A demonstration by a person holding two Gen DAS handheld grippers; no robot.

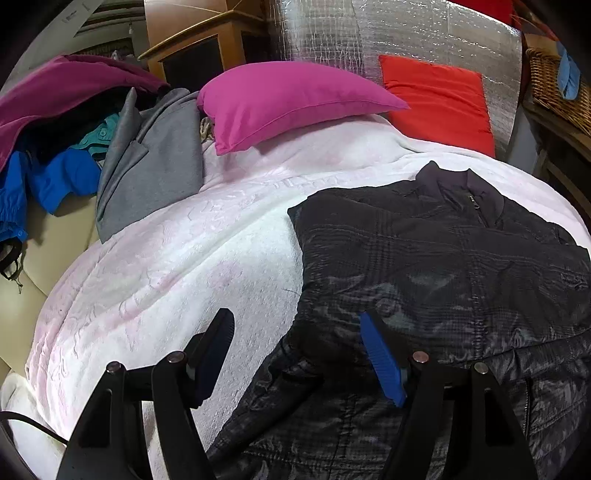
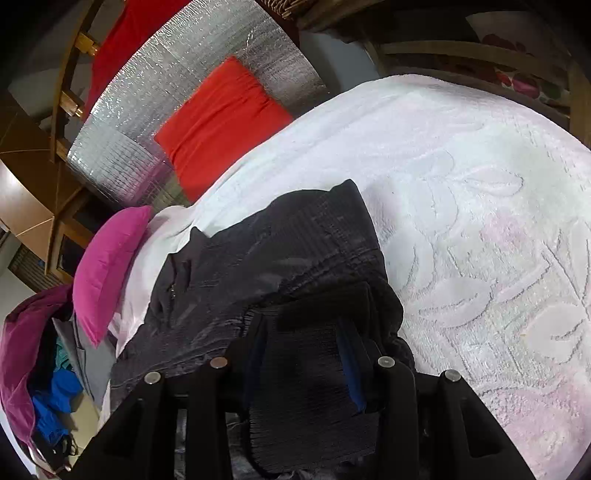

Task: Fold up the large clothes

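1. Lying at far left of the left wrist view: a clothes heap on a beige surface, w/ a maroon garment [image 1: 55, 92] on top, a blue jacket [image 1: 55, 181] under it, a bit of teal betw. them.
2. Just right of the heap: a grey coat [image 1: 151, 162], lapel showing, draped onto the white blanket [image 1: 192, 266] that covers the bed.
3. Behind the coat, a pink pillow [image 1: 280, 99] rests on the blanket's far edge; further right a red cushion [image 1: 439, 99] leans against silver foil sheeting [image 1: 406, 33].
4. Left gripper [image 1: 297, 345]: released, jaws wide apart, nothing betw. them. Left finger hovers over bare blanket, blue-padded right finger [image 1: 380, 362] over the jacket's edge; contact w/ fabric can't be told.
5. Black quilted jacket [image 1: 443, 266]: the task's thing, spread on the right half of the blanket, collar & zip pointing to the far side, near the red cushion.
6. Far right edge: a wicker basket [image 1: 557, 88] w/ a light-blue item hanging on its rim.
7. Right wrist view, left to right: same heap, pink pillow, then the jacket, then open blanket w/ embossed leaf pattern.
8. Right gripper [image 2: 306, 354]: clenched on a dark ribbed part of the black quilted jacket, prob. a cuff or hem; fabric fills the gap betw. the fingers & bunches up round them.
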